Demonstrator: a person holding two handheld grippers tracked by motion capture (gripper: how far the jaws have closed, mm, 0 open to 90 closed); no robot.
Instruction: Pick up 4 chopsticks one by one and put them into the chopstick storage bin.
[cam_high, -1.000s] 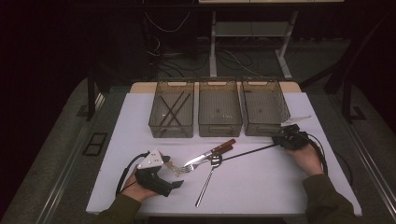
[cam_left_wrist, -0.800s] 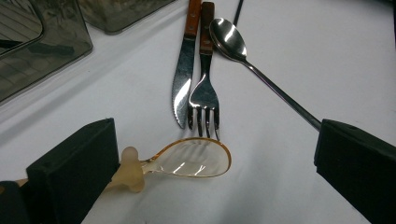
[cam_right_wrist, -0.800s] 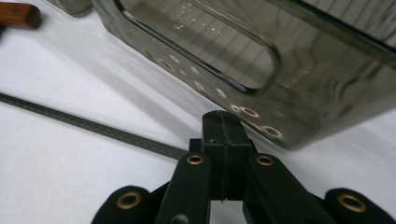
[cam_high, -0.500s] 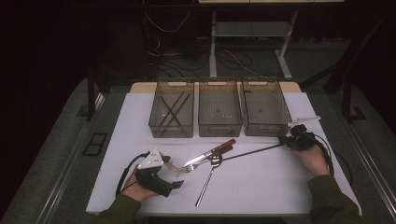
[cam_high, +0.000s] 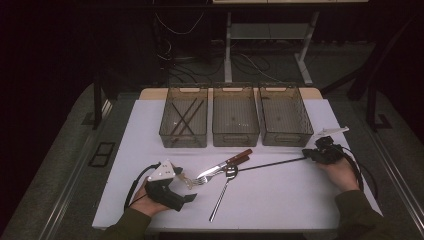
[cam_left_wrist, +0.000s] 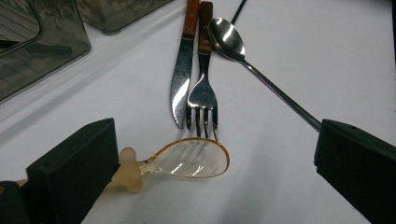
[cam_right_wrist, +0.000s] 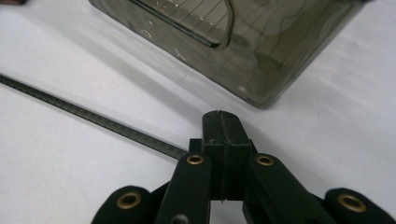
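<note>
Between the wide-apart jaws of my open left gripper (cam_left_wrist: 215, 134) lies an amber plastic spoon (cam_left_wrist: 194, 158), its handle end against the left jaw. Just beyond it lie a wooden-handled knife (cam_left_wrist: 180, 81), a wooden-handled fork (cam_left_wrist: 202, 93) and a metal spoon (cam_left_wrist: 261, 77). In the high view that gripper (cam_high: 186, 185) sits at the front left, facing this cutlery (cam_high: 225, 167). My right gripper (cam_high: 311, 156) rests at the right with its jaws shut (cam_right_wrist: 220, 122). A long black stick (cam_right_wrist: 93, 116) runs up to the side of its left jaw. Whether the stick (cam_high: 272, 163) is pinched I cannot tell.
Three smoky clear bins stand in a row at the back of the white table (cam_high: 280, 200): the left bin (cam_high: 182, 141) holds black sticks, the middle bin (cam_high: 235, 140) and right bin (cam_high: 286, 139) look bare. The right bin's corner (cam_right_wrist: 261, 88) is close ahead of the right gripper.
My right gripper has shifted a little to the right, and more of the black stick shows. The left gripper and the cutlery have stayed put.
</note>
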